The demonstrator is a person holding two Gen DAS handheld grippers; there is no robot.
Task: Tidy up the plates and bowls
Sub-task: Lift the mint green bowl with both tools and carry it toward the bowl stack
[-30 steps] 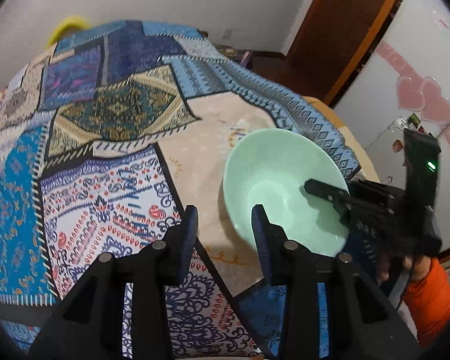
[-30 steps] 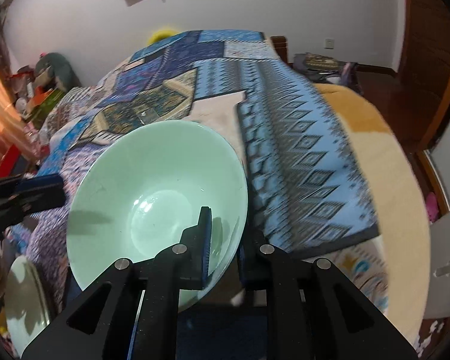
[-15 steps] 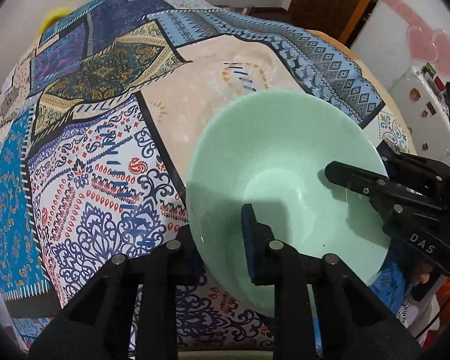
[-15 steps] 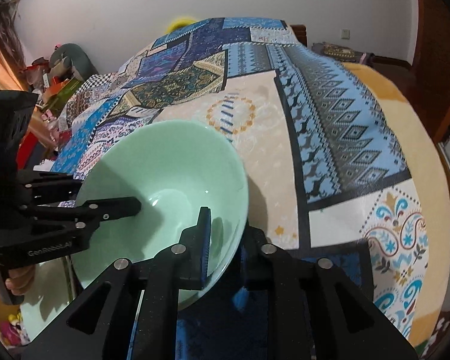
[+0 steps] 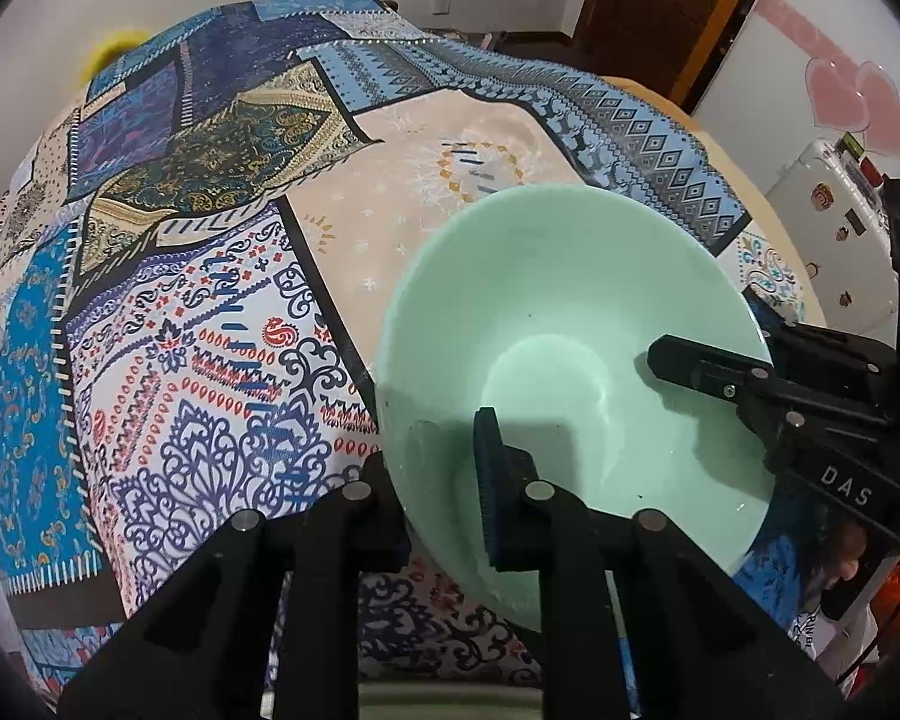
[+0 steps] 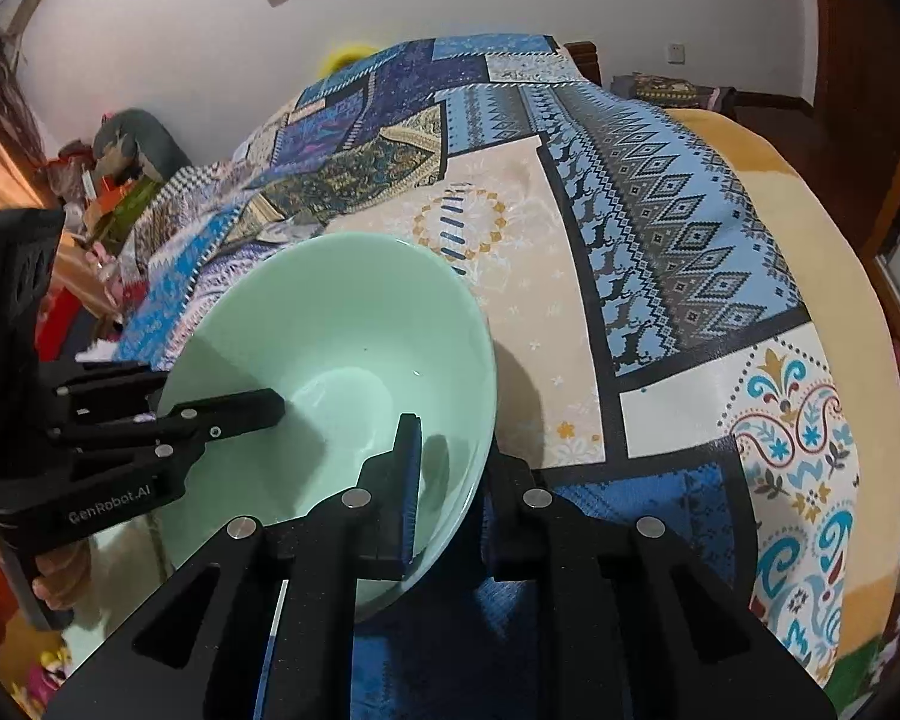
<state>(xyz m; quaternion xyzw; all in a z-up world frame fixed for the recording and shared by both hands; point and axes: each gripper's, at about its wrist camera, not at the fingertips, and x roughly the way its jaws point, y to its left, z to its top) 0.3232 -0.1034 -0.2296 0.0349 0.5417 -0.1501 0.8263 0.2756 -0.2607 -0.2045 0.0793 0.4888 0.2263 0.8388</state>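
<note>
Pinching the green bowl rim with left gripper and right gripper, I keep it level.

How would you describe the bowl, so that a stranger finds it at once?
Look at the patchwork tablecloth in blues and beige. Above its near edge is a mint-green bowl, plain and empty, with the left gripper and right gripper each straddling its rim.
</note>
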